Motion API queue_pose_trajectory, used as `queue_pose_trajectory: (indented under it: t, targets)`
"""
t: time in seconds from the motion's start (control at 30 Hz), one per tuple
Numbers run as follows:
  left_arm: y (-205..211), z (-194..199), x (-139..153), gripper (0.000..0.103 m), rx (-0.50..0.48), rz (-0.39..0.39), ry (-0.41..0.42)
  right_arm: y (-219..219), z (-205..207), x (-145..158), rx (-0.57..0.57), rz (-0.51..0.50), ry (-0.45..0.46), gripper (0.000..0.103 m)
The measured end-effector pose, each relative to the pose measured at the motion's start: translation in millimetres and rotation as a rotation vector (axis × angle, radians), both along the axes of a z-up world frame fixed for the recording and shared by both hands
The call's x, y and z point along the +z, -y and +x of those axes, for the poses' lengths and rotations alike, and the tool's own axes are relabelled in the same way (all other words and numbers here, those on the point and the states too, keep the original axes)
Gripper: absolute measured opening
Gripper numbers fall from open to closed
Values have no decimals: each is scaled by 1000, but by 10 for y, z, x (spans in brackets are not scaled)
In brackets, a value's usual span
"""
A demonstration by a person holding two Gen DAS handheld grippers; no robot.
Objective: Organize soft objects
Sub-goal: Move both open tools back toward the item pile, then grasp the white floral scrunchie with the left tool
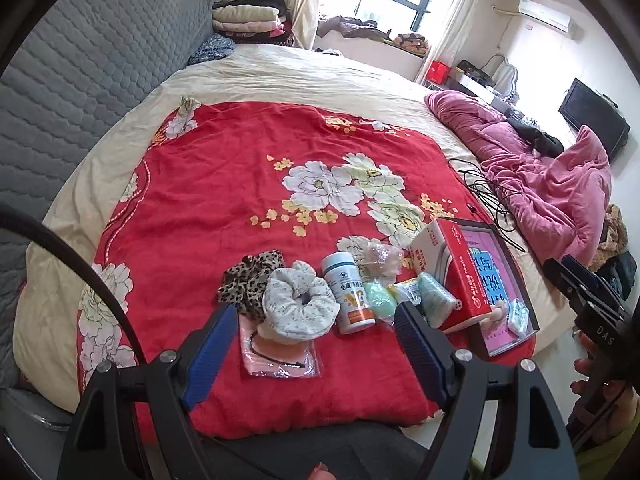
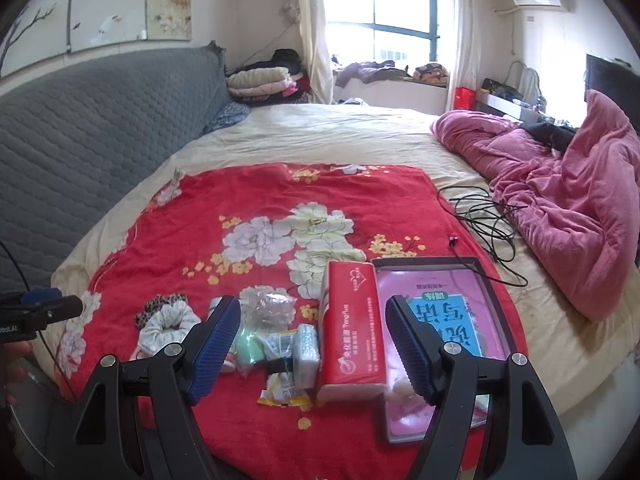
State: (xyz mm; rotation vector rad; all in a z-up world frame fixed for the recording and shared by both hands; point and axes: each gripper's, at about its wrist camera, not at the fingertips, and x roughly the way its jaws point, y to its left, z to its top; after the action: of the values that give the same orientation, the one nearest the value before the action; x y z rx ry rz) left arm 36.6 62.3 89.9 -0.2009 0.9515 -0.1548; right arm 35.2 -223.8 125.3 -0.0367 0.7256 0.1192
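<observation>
On the red floral blanket (image 1: pixel 224 184) lie a white scrunchie (image 1: pixel 300 304) and a leopard scrunchie (image 1: pixel 250 276) side by side. Next to them are a white pill bottle (image 1: pixel 348 292), a green sponge (image 1: pixel 378 296), a clear bag (image 1: pixel 380 258) and a teal roll (image 1: pixel 436 298). A red tissue pack (image 2: pixel 352 332) leans beside a dark tray (image 2: pixel 496 300) with a pink bottom. My left gripper (image 1: pixel 316 354) is open, just short of the white scrunchie. My right gripper (image 2: pixel 314 344) is open, with the tissue pack between its fingers' line of sight.
A pink packet with a black hair tie (image 1: pixel 280 356) lies under the white scrunchie. A yellow snack packet (image 2: pixel 282 388) lies in front of the small items. A black cable (image 2: pixel 484 220) and a crumpled pink quilt (image 2: pixel 568 200) lie to the right. A grey headboard (image 2: pixel 100 128) stands at the left.
</observation>
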Motion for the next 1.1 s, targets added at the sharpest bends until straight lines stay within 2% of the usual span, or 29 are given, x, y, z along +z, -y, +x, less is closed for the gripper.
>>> queue_pose_trajectory:
  t: [0.13, 0.33, 0.47, 0.6, 0.8, 0.93, 1.1]
  targets:
    - [-24, -4, -84, 80, -7, -17, -20, -76, 29, -59, 16, -12, -9, 76]
    - [48, 17, -272, 80, -32, 17, -52, -161, 79, -183, 41, -14, -35, 76]
    - [90, 52, -438, 80, -50, 12, -79, -195, 114, -302, 51, -11, -60, 76]
    - [130, 138, -609, 80, -61, 6, -99, -225, 140, -404, 63, -26, -79, 76]
    - [185, 351, -893, 80, -55, 57, -157, -222, 170, -624, 72, -32, -130, 76]
    - [168, 471, -1057, 80, -46, 25, -200, -219, 189, -758, 76, -29, -161, 76]
    - [197, 590, -1192, 80, -35, 70, -219, -239, 229, -868, 83, -25, -187, 76]
